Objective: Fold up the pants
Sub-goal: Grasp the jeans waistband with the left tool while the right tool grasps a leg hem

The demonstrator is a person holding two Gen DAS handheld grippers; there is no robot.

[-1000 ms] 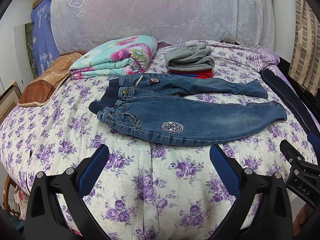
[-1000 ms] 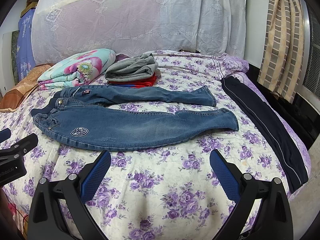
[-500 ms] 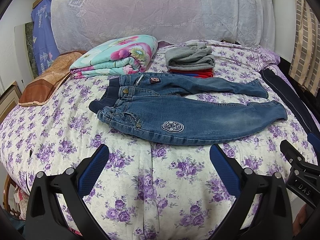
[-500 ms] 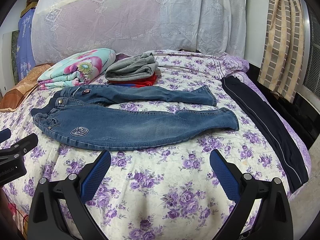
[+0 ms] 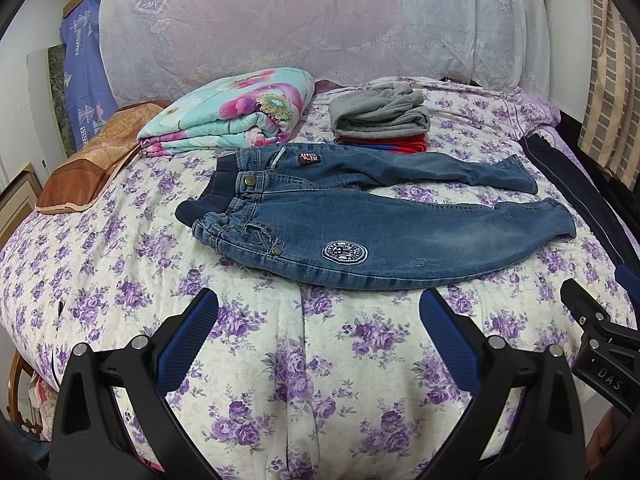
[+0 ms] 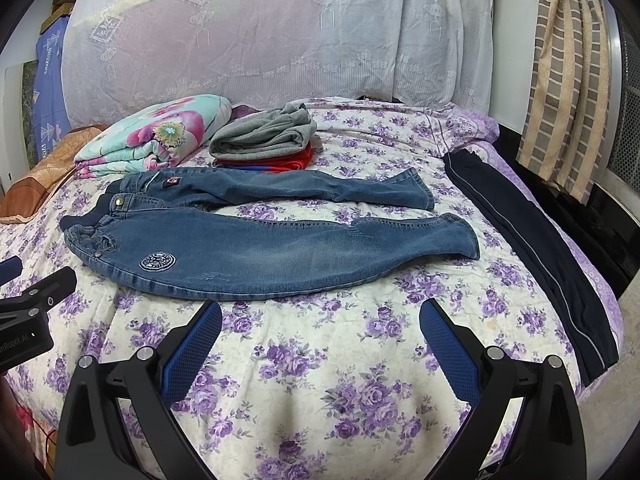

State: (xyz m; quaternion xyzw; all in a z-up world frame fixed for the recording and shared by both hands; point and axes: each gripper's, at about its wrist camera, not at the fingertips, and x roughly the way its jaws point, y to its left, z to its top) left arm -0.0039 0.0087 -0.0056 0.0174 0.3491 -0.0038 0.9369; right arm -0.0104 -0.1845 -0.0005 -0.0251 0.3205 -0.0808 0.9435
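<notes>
The bed [image 5: 120, 264] fills both views under a purple-flowered cover; the jeans [image 5: 400, 236] lie flat across its middle, unfolded, ahead of both claws and apart from them; their long axis runs side to side, waistband [image 5: 224, 196] to the left, cuffs [image 6: 464, 236] to the right, the 2 legs splayed apart in a narrow V. The left gripper [image 5: 318, 320] hangs before the waist end and looks the nearer to it; the right gripper [image 6: 320, 328] sits before the lower leg and is the nearer to the cuffs; both stand wide apart and hold nothing. The likely first fold brings 1 leg over the other. Counted: 1 bed; 1 folded blanket [image 5: 232, 120] at the back; 1 dark pair of trousers [image 6: 532, 240] along the right edge; 1 pair of jeans; 1 small stack of folded clothes [image 5: 380, 120]; 2 grippers.
</notes>
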